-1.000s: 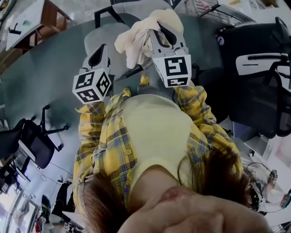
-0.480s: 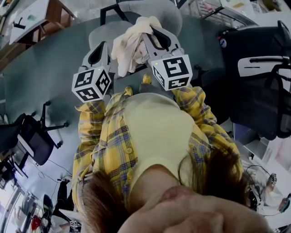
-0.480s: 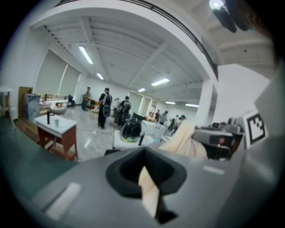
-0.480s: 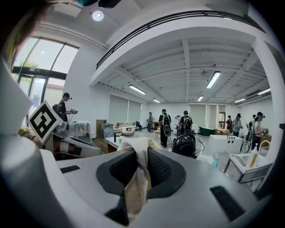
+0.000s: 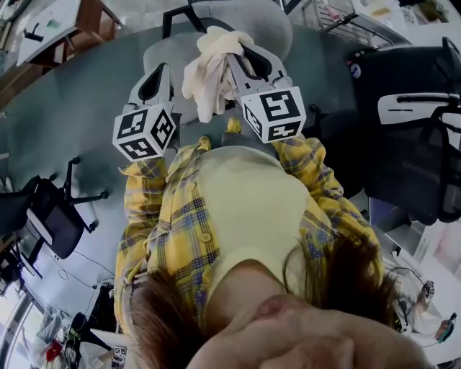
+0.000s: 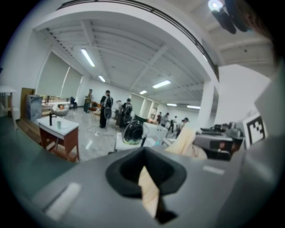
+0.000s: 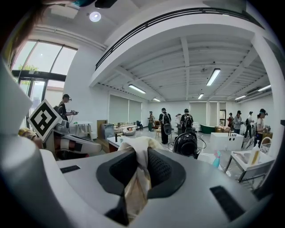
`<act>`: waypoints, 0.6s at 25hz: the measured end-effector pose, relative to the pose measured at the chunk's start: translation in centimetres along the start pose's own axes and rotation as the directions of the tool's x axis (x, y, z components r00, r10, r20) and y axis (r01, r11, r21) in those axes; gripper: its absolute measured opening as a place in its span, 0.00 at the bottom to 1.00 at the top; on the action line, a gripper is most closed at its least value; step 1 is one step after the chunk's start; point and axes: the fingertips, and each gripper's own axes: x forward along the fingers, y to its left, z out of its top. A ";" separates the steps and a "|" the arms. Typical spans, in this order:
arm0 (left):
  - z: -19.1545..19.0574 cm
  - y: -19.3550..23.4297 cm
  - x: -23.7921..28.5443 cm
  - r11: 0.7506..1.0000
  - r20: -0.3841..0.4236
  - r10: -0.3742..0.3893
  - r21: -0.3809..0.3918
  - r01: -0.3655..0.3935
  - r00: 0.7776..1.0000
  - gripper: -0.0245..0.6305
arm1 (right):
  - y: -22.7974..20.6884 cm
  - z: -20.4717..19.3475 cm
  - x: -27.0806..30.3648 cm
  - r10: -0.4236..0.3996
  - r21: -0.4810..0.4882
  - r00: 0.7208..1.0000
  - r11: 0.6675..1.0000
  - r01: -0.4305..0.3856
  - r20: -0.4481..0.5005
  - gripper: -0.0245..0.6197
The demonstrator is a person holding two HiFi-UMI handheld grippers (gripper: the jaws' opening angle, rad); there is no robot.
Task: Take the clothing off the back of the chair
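A cream piece of clothing (image 5: 205, 76) hangs bunched from my right gripper (image 5: 234, 52), which is shut on it above the seat of the grey chair (image 5: 248, 18). In the right gripper view the cloth (image 7: 136, 187) fills the gap between the black pads (image 7: 160, 169) of that gripper (image 7: 139, 153). My left gripper (image 5: 163, 68) is just left of the cloth, apart from it. Its jaws stand close together with only a thin pale wedge between them in the left gripper view (image 6: 143, 156). The same cloth (image 6: 186, 141) appears there off to the right.
A black office chair (image 5: 403, 130) stands close on the right and a smaller black chair (image 5: 50, 223) at the left on the green floor. A wooden desk (image 5: 79, 21) is at the far left. Several people stand far off in the hall (image 7: 185, 120).
The clothing has drawn in from a wide spread to a narrower hanging bunch, shifted slightly left with my right gripper. More of the grey chair shows behind it. My left gripper has barely moved.
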 end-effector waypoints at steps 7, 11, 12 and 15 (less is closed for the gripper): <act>0.4 0.1 0.0 1.000 0.011 0.014 0.007 -0.015 1.000 0.05 | -1.1 -0.7 0.1 -0.017 0.046 1.000 0.999 0.018 -0.021 0.14; 0.5 0.3 0.0 0.999 0.014 0.024 0.021 -0.025 1.000 0.05 | -1.4 -0.9 0.2 -0.025 0.062 0.999 0.998 0.026 -0.028 0.14; 0.5 0.3 0.0 0.999 0.014 0.026 0.024 -0.027 1.000 0.05 | -1.5 -0.9 0.2 -0.027 0.064 0.999 0.998 0.029 -0.029 0.14; 0.6 0.2 0.0 0.999 0.017 0.033 0.029 -0.034 0.999 0.05 | -2.0 -1.0 0.1 -0.040 0.072 0.999 0.997 0.042 -0.030 0.14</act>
